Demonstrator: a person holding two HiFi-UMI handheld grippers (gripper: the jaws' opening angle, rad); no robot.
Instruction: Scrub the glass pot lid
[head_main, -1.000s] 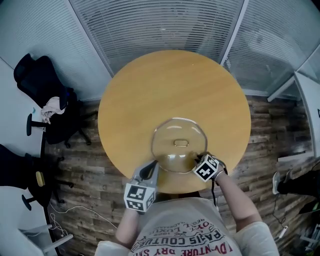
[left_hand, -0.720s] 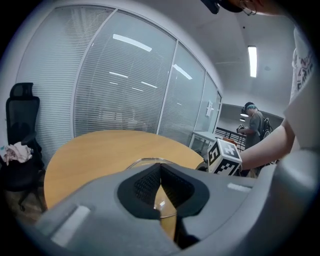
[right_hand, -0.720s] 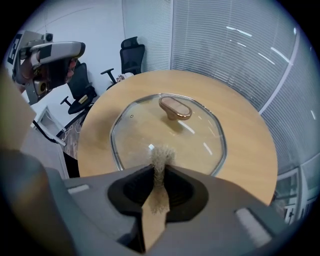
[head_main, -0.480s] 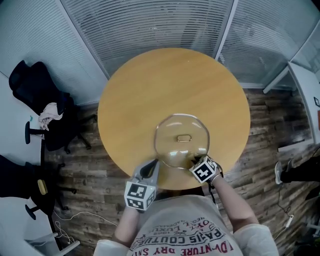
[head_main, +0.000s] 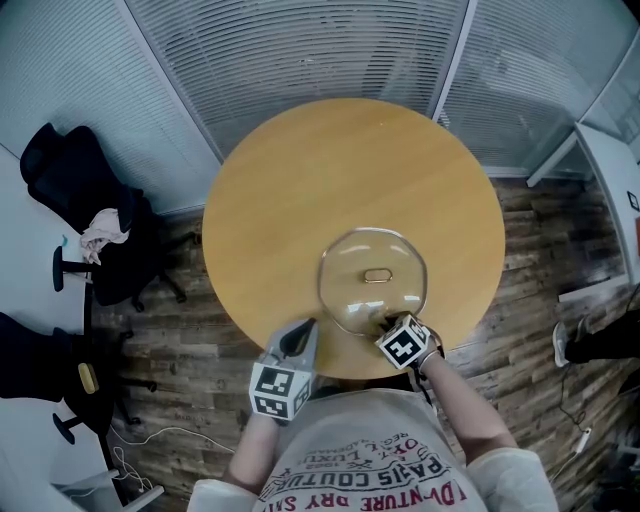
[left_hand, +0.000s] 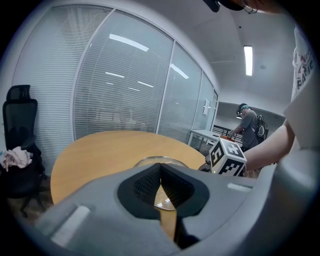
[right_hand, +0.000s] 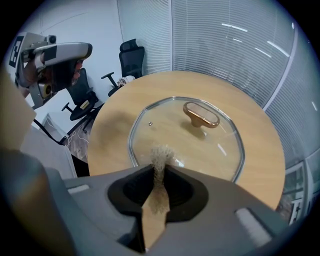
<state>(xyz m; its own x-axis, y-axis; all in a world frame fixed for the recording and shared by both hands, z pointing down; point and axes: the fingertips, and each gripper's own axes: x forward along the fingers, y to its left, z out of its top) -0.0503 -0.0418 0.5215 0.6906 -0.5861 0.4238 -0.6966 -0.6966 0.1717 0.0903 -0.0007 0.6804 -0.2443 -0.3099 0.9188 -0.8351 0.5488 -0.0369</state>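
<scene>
Head view: the glass pot lid (head_main: 373, 282) lies by the surface's (head_main: 300, 190) near edge, with the right claw (head_main: 384, 323) at its rim. Left gripper view: the left claw (left_hand: 160, 175) is clenched, empty. Right gripper view: a tan scrubber (right_hand: 160, 162) is gripped at the lid's rim. Scrubbing is judged in hand; strokes across the glass are called for.

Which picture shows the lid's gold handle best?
The right gripper view: the handle is close and whole on the glass pot lid. The head view shows it tiny; the left gripper view shows only the lid's rim.
</scene>
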